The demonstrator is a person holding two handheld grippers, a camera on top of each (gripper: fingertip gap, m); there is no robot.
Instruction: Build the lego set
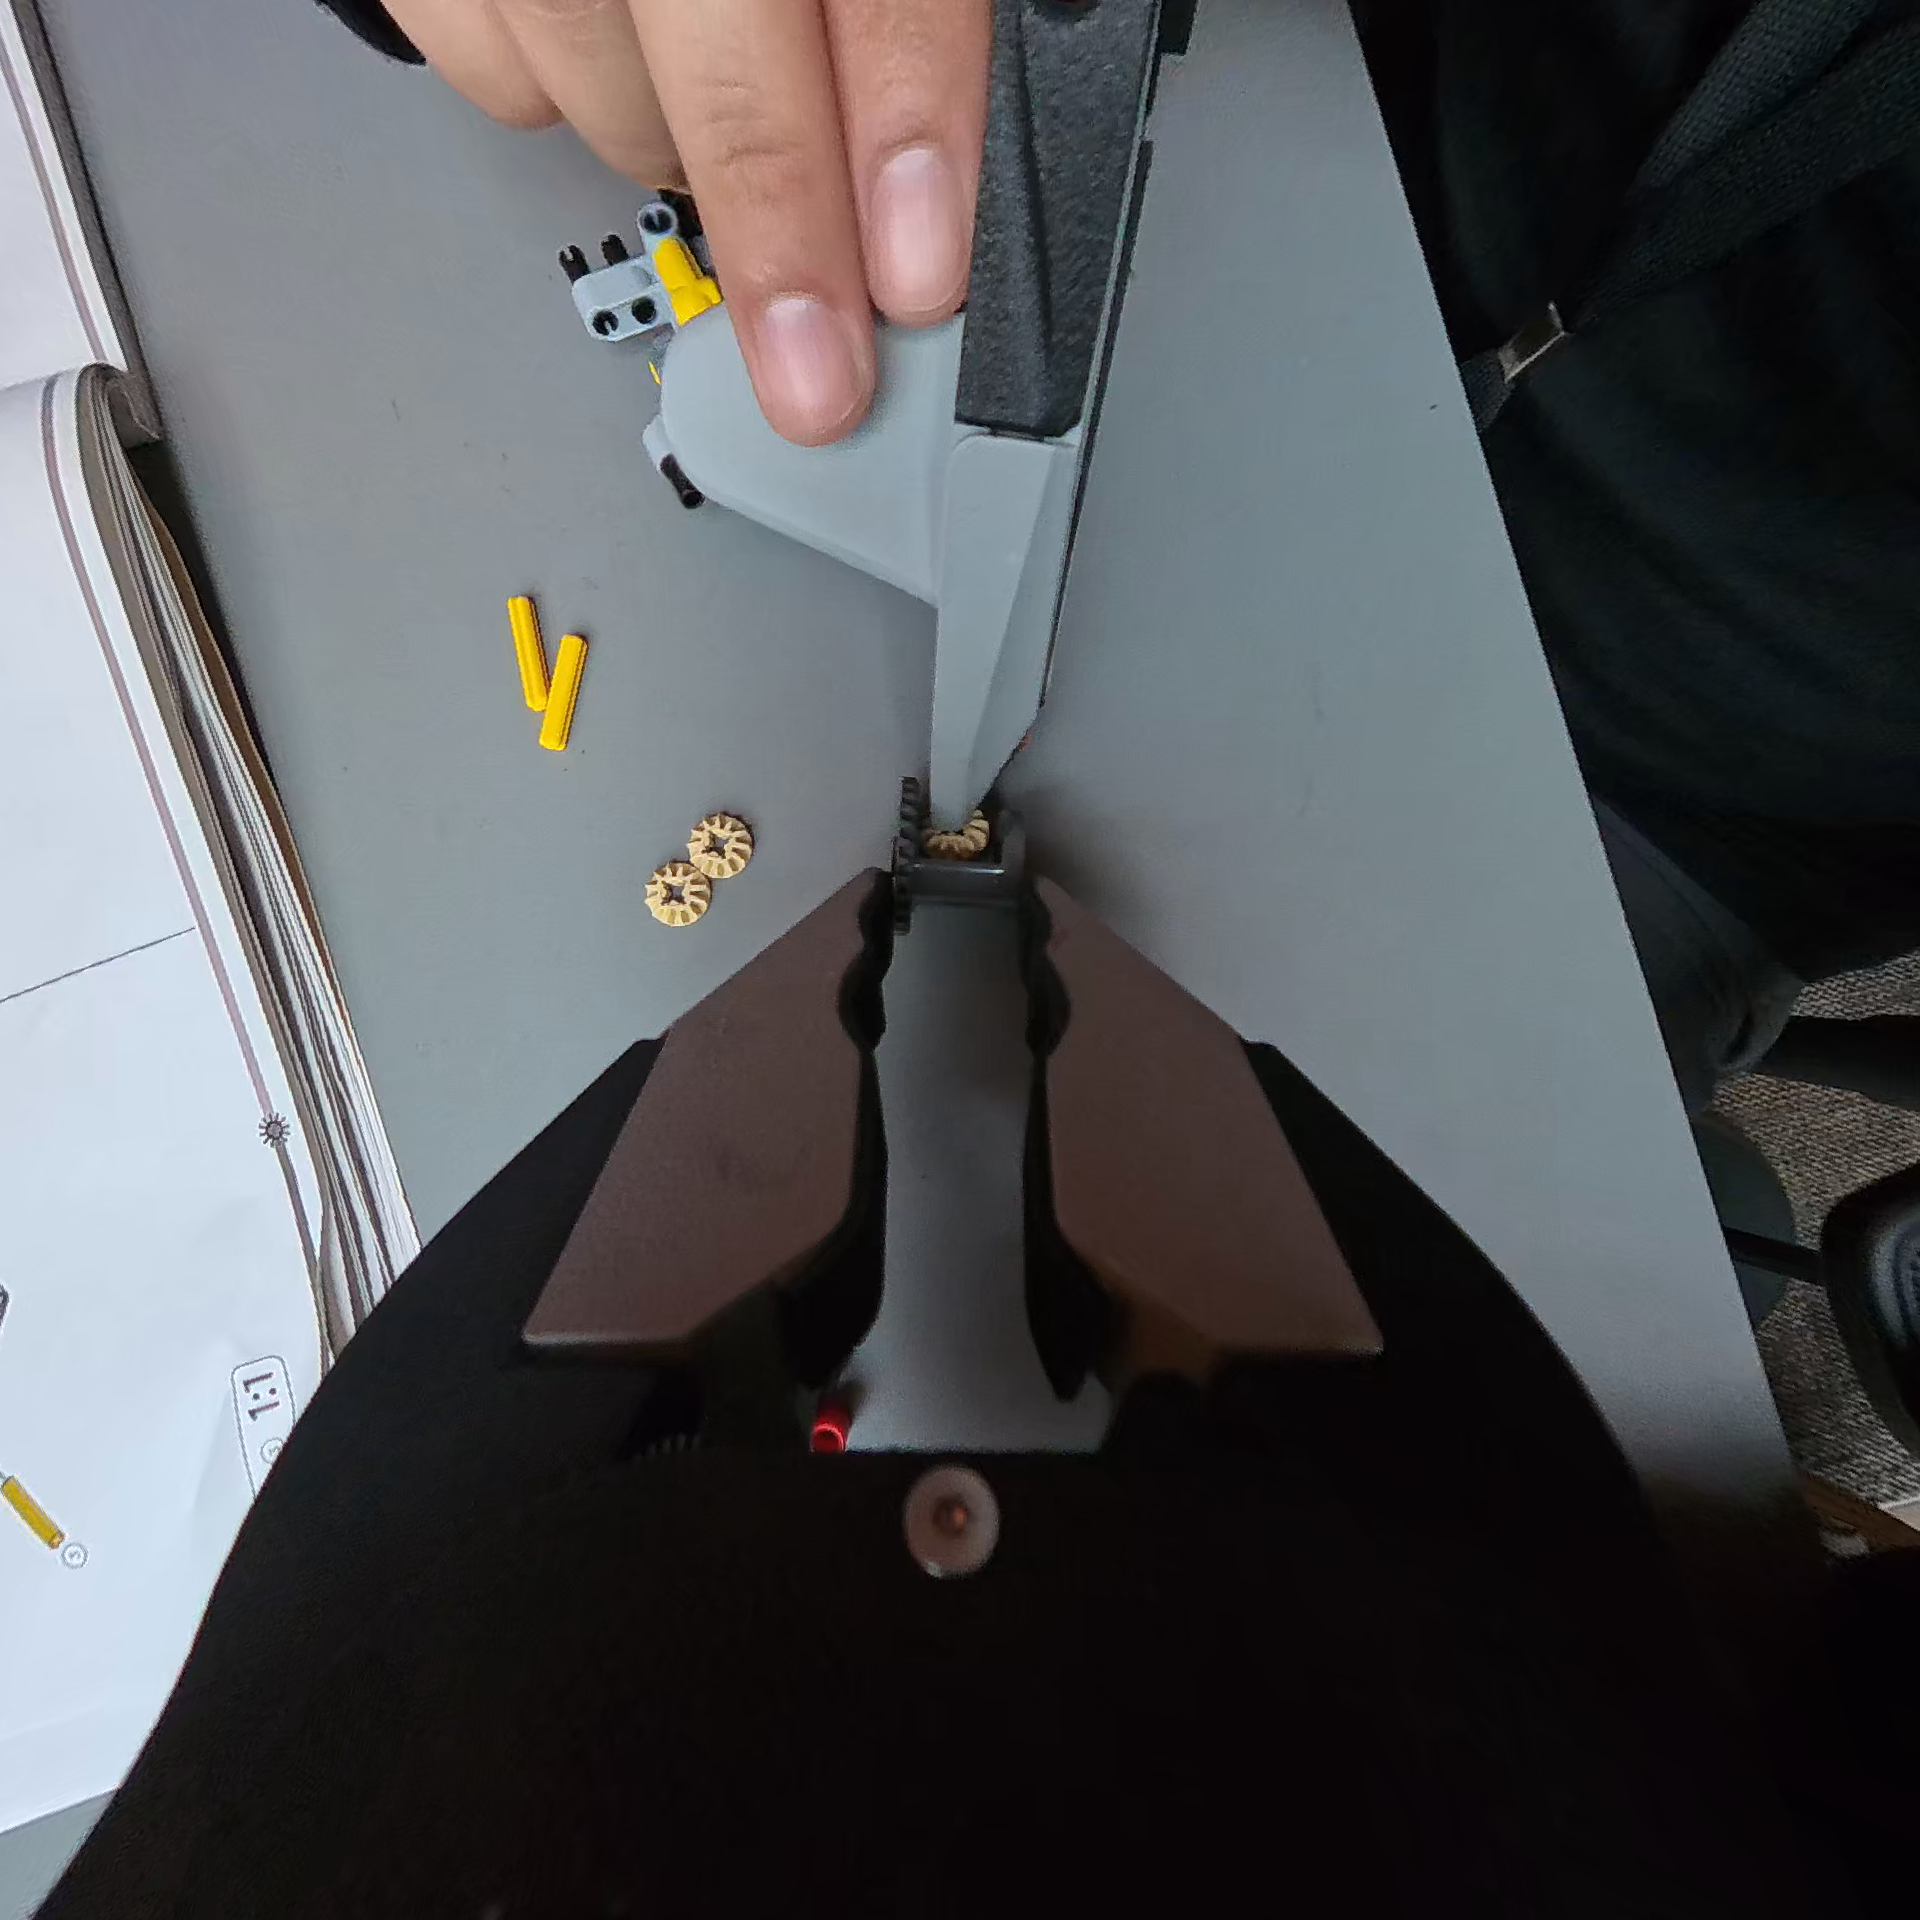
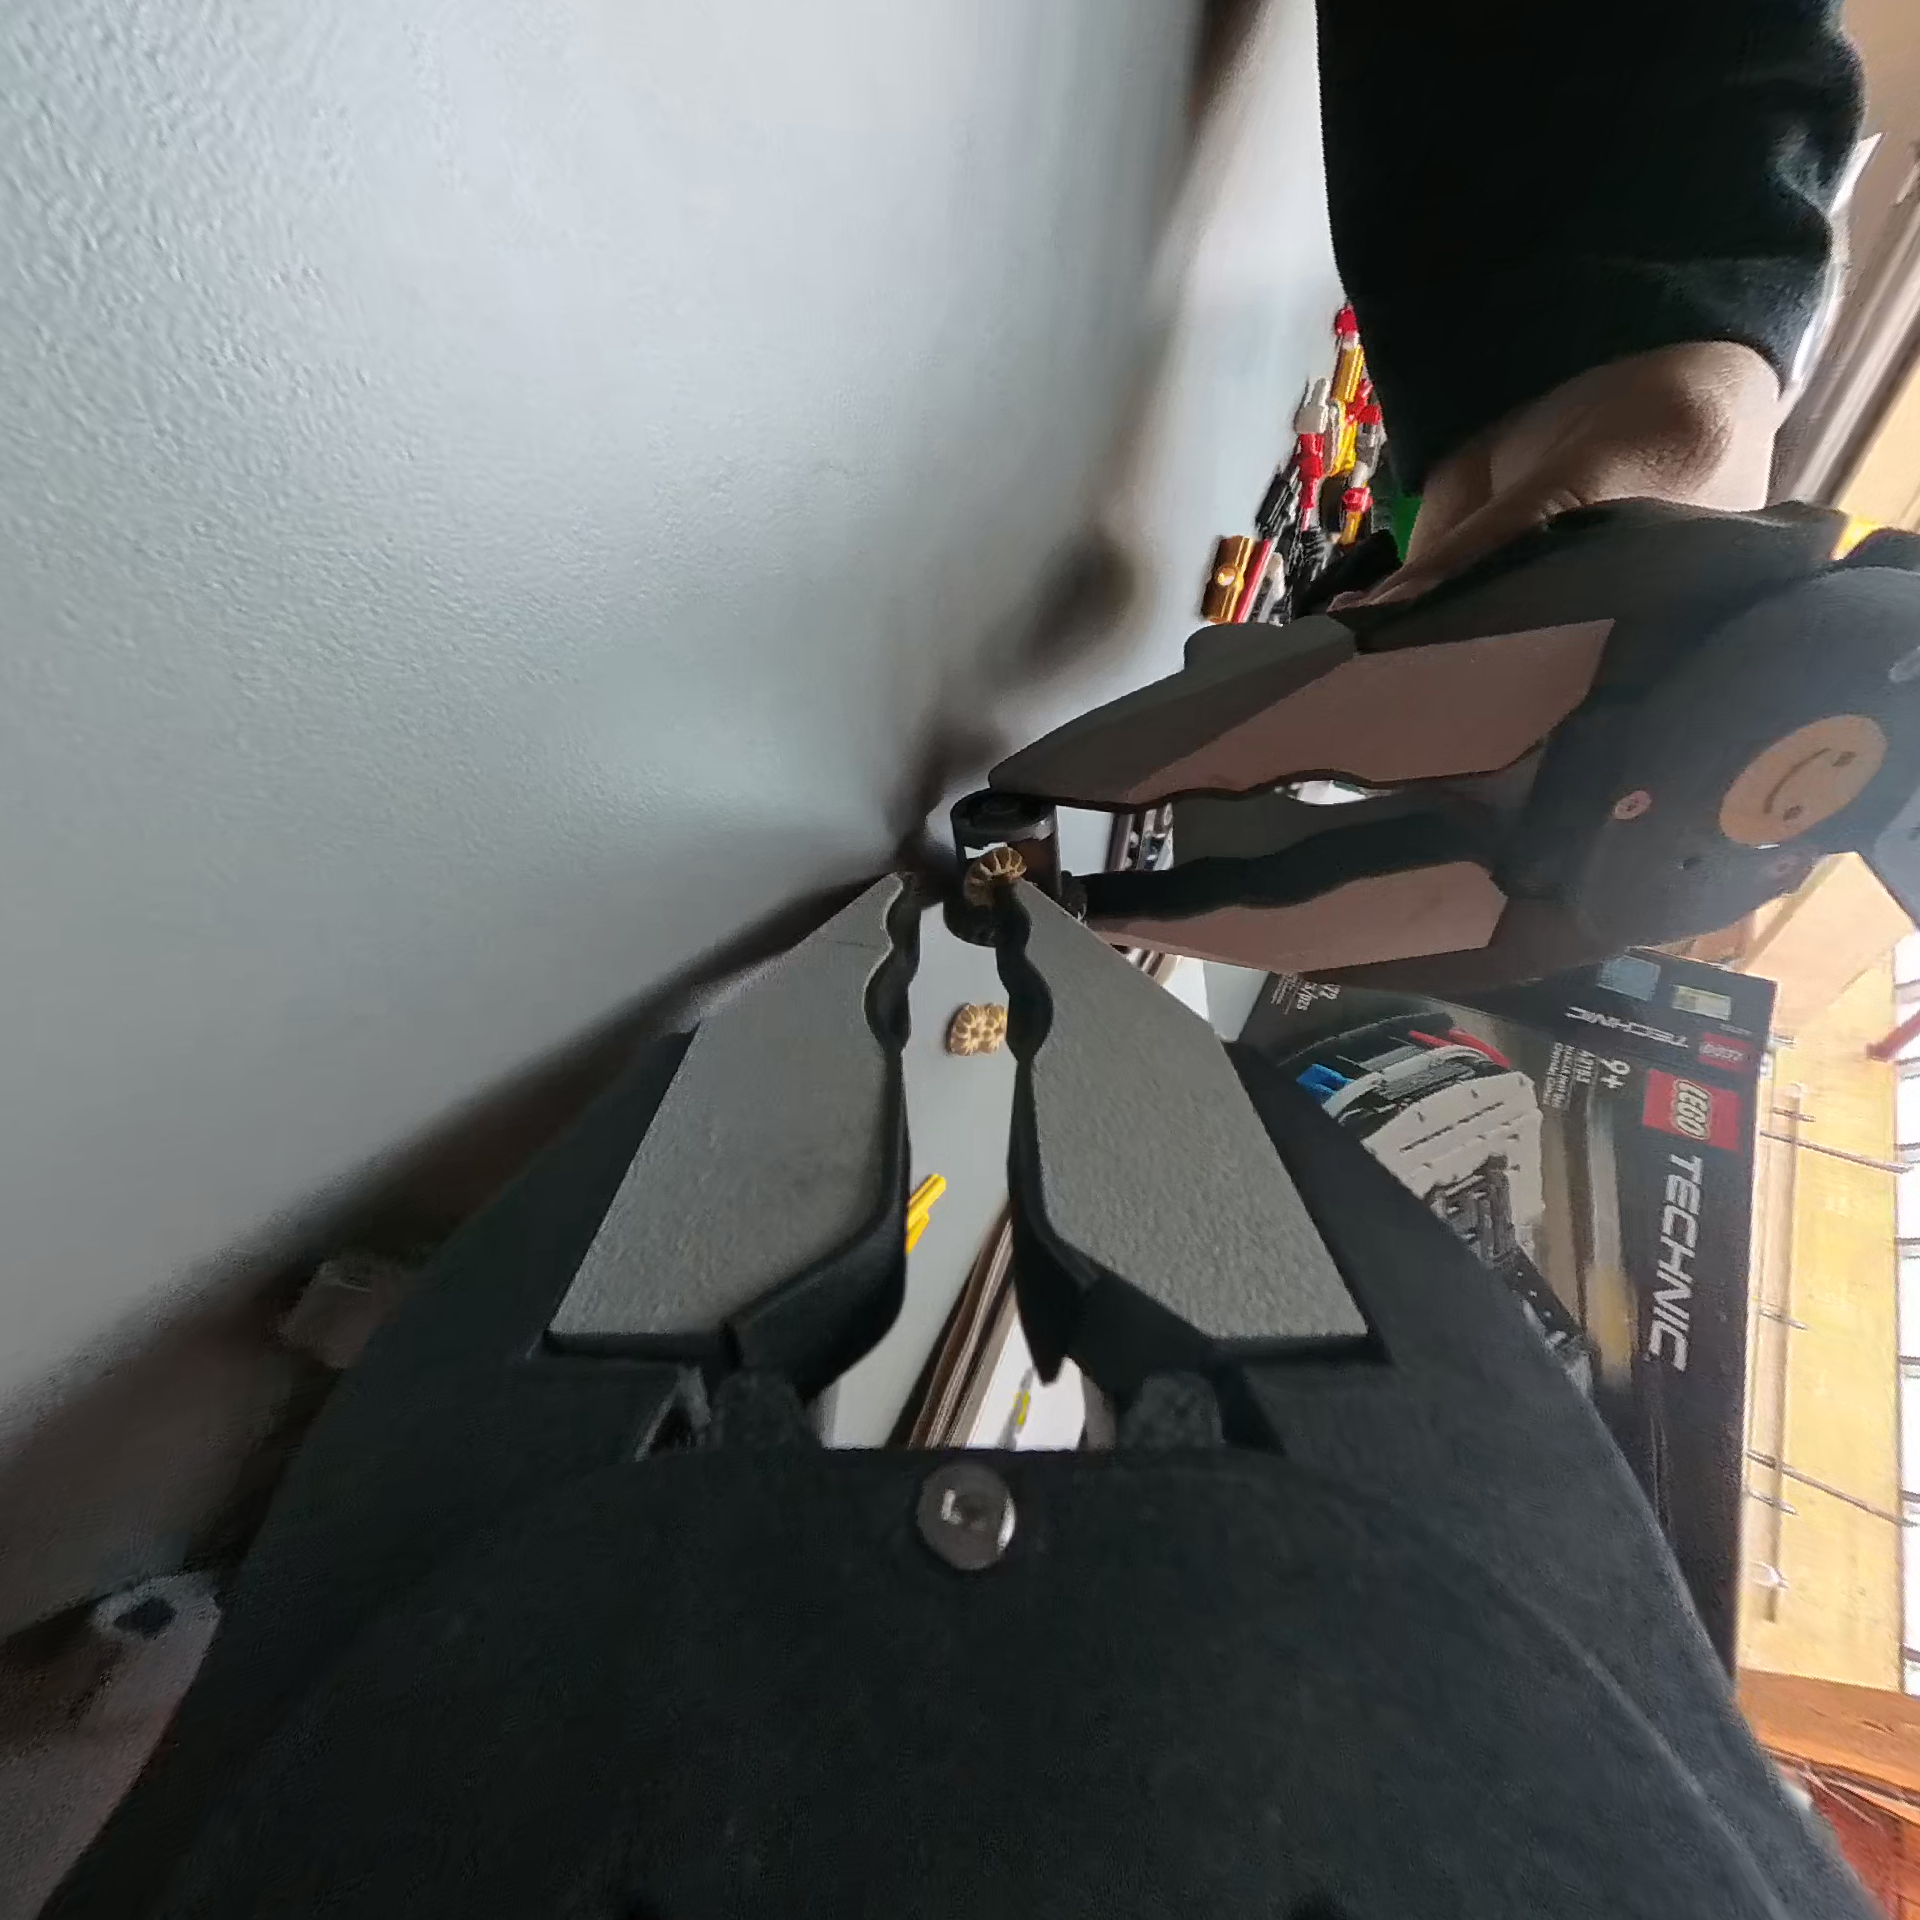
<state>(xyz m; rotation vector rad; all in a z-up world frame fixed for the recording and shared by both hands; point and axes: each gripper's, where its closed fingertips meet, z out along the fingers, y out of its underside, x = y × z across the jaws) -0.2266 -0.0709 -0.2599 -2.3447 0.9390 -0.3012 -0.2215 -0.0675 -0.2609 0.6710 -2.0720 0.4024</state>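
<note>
My left gripper (image 1: 961,904) is shut on a dark grey frame piece (image 1: 961,881) with a black gear (image 1: 906,847) on its left side, held just above the grey table (image 1: 1299,727). My right gripper (image 2: 964,896) comes in from the far side, and a person's hand (image 1: 810,208) rests on it. Its tips pinch a small tan gear (image 2: 992,873) and hold it in the frame's open middle. The same gear shows in the left wrist view (image 1: 958,836). The frame (image 2: 1003,821) and the left gripper (image 2: 1049,831) show from the side in the right wrist view.
Two loose tan gears (image 1: 696,868) and two yellow axles (image 1: 548,670) lie left of the grippers. A grey and yellow sub-assembly (image 1: 644,286) sits farther off. An instruction booklet (image 1: 104,987) lies at the left. A set box (image 2: 1558,1164) and a pile of parts (image 2: 1320,468) stand at the right. Both grippers' tips are close together, under 4 cm apart.
</note>
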